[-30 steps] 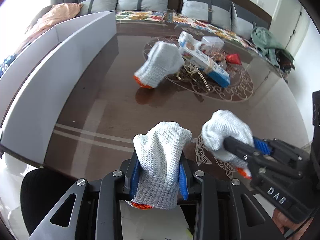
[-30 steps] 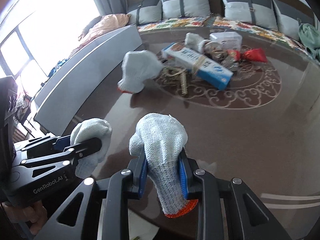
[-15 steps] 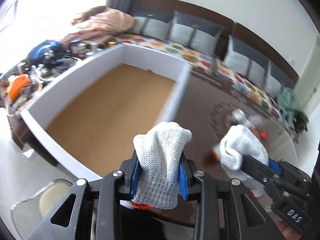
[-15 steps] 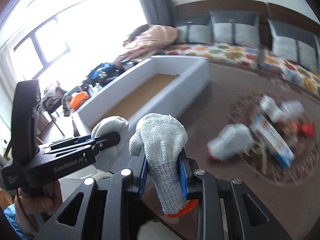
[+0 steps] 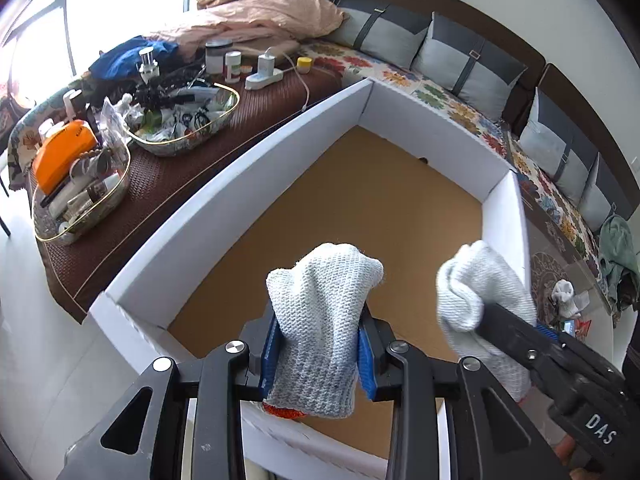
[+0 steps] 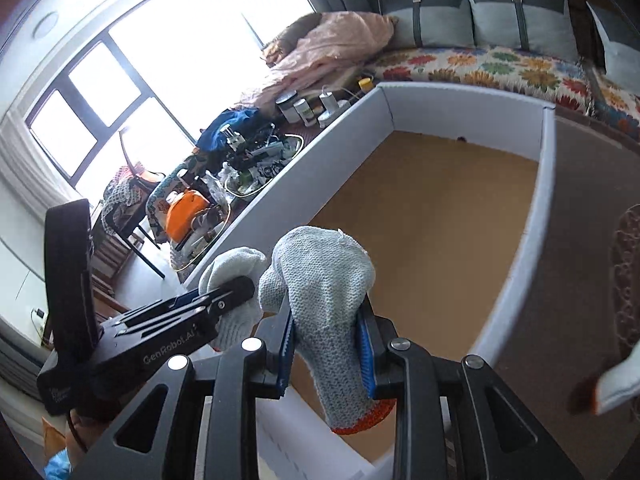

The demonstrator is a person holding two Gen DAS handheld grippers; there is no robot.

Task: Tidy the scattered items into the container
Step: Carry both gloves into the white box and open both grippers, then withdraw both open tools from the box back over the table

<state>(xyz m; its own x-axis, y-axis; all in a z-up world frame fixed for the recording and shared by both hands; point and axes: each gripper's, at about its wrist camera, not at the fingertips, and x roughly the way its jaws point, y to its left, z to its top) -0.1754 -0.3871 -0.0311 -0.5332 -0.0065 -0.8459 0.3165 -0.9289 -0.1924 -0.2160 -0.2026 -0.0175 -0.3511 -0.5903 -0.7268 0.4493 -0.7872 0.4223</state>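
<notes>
My left gripper (image 5: 318,340) is shut on a white knit glove (image 5: 324,280) with an orange cuff. It hangs over the near end of the white-walled box (image 5: 224,184), which has a bare brown floor. My right gripper (image 6: 326,344) is shut on a second white glove (image 6: 320,276), also above the box (image 6: 544,200), near its corner. Each view shows the other tool: the right gripper (image 5: 492,316) with its glove (image 5: 476,284), the left gripper (image 6: 236,292) with its glove (image 6: 228,264). A third glove (image 6: 616,380) lies blurred on the dark table (image 6: 580,280).
Two gold-rimmed trays (image 5: 180,120) full of small clutter and an orange case (image 5: 64,148) stand on a brown mat left of the box. A sofa with grey cushions (image 5: 460,52) and a pink blanket runs behind. More scattered items (image 5: 564,296) lie far right on the table.
Both grippers have swung left from above the table to above the box, each still holding its glove. The pile of items has slid out to the right edge.
</notes>
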